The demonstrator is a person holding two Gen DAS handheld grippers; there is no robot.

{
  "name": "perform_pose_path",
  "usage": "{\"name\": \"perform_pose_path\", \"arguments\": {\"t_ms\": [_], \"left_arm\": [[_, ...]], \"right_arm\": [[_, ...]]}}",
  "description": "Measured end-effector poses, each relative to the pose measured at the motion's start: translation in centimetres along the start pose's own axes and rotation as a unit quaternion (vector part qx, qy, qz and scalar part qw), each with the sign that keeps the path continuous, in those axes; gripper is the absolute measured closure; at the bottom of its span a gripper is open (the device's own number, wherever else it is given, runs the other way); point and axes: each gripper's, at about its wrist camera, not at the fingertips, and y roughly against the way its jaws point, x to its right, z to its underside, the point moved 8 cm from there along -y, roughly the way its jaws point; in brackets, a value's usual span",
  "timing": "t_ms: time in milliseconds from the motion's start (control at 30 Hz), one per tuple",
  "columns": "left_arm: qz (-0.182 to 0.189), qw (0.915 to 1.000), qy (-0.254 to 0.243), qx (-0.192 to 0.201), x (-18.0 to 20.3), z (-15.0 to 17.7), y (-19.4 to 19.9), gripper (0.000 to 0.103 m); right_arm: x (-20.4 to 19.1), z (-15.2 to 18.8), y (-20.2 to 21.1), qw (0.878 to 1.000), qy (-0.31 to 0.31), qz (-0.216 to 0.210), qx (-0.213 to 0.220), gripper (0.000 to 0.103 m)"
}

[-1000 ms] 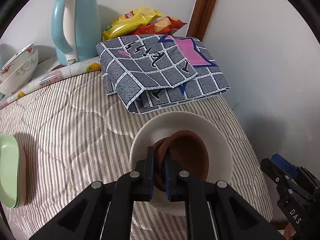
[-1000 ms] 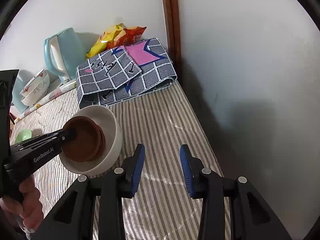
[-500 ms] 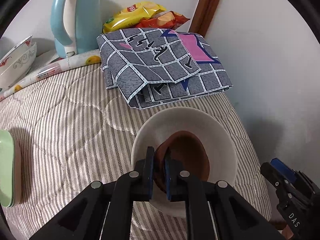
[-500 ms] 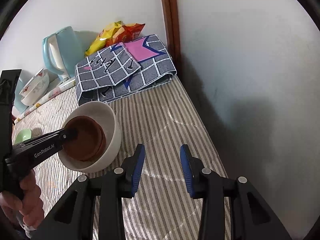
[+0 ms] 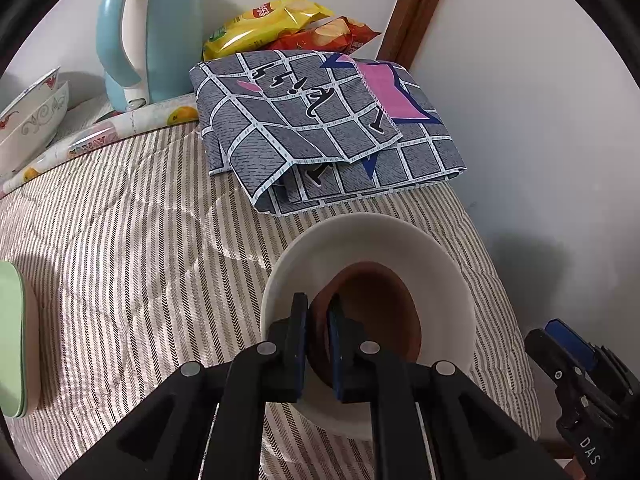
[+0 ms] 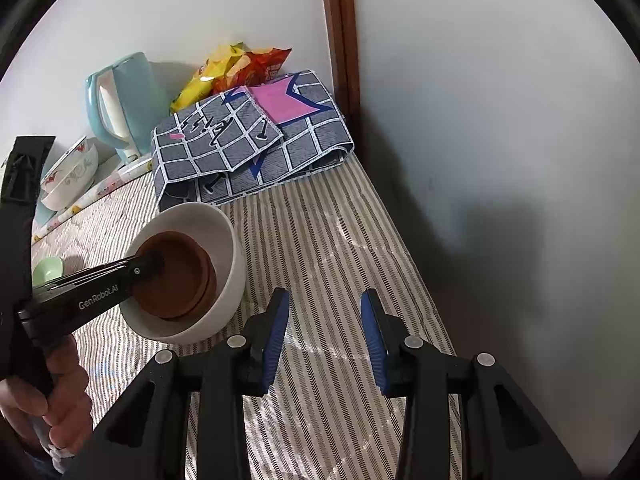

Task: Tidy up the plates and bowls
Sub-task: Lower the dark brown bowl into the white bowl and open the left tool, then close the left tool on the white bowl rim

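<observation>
A brown bowl (image 5: pixel 380 312) sits inside a larger white bowl (image 5: pixel 372 240) on the striped cloth. My left gripper (image 5: pixel 317 312) is shut on the near rim of the brown bowl. In the right wrist view the brown bowl (image 6: pixel 176 276) lies in the white bowl (image 6: pixel 228 264), with the left gripper (image 6: pixel 154 260) on its rim. My right gripper (image 6: pixel 324 320) is open and empty, above the cloth just right of the white bowl. Patterned white bowls (image 5: pixel 32 120) are stacked at the far left, and green plates (image 5: pixel 14 344) lie at the left edge.
A folded grey checked cloth (image 5: pixel 320 128) lies behind the white bowl. A light blue kettle (image 5: pixel 148 32) and snack bags (image 5: pixel 280 28) stand by the back wall. A white wall (image 5: pixel 520 120) and wooden post (image 5: pixel 416 12) bound the right side. The striped surface drops off at the right.
The left gripper has moved a little forward and down with the brown bowl, which has settled lower in the white bowl. The right gripper has barely moved.
</observation>
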Motion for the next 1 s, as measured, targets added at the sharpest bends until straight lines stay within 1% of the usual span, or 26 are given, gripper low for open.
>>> {"name": "perform_pose_path", "arguments": {"t_ms": [100,167,300,333,500,633,733,800,900,1000], "left_arm": [[0.007,1.0,-0.004,-0.002,0.2,0.1,0.3,0.088],[0.006,1.0,-0.005,0.001,0.3,0.1,0.6,0.086],[0.006,0.9999,-0.006,0.008,0.4,0.1,1.4,0.076],[0.006,0.9999,-0.006,0.011,0.4,0.1,1.7,0.075],[0.01,0.9998,0.001,0.019,-0.3,-0.1,2.8,0.075],[0.008,0.9995,0.008,0.028,-1.1,-0.3,3.9,0.075],[0.0,0.9994,0.011,0.033,-1.8,-0.4,4.3,0.075],[-0.002,0.9994,0.012,0.033,-2.3,-0.4,4.5,0.075],[-0.004,0.9995,0.017,0.028,-2.9,-0.3,4.3,0.075],[-0.001,0.9996,0.021,0.018,-3.1,0.0,3.8,0.075]], "right_arm": [[-0.3,0.0,0.3,1.0,0.002,-0.001,0.002,0.061],[-0.5,0.0,0.4,1.0,0.004,-0.003,0.003,0.061],[-0.7,0.0,0.8,1.0,0.002,-0.006,0.005,0.061],[-0.8,0.0,0.9,1.0,0.001,-0.007,0.007,0.061],[-0.9,0.0,1.4,1.0,-0.001,-0.005,0.011,0.06],[-1.2,-0.2,1.5,1.0,-0.005,-0.009,0.014,0.06],[-1.7,-0.4,1.2,1.0,-0.004,-0.02,0.012,0.06],[-2.2,-0.6,1.0,1.0,-0.004,-0.026,0.01,0.06],[-2.8,-0.9,0.4,1.0,0.001,-0.023,0.009,0.06],[-3.4,-1.1,-0.3,1.0,0.005,-0.027,0.004,0.06]]}}
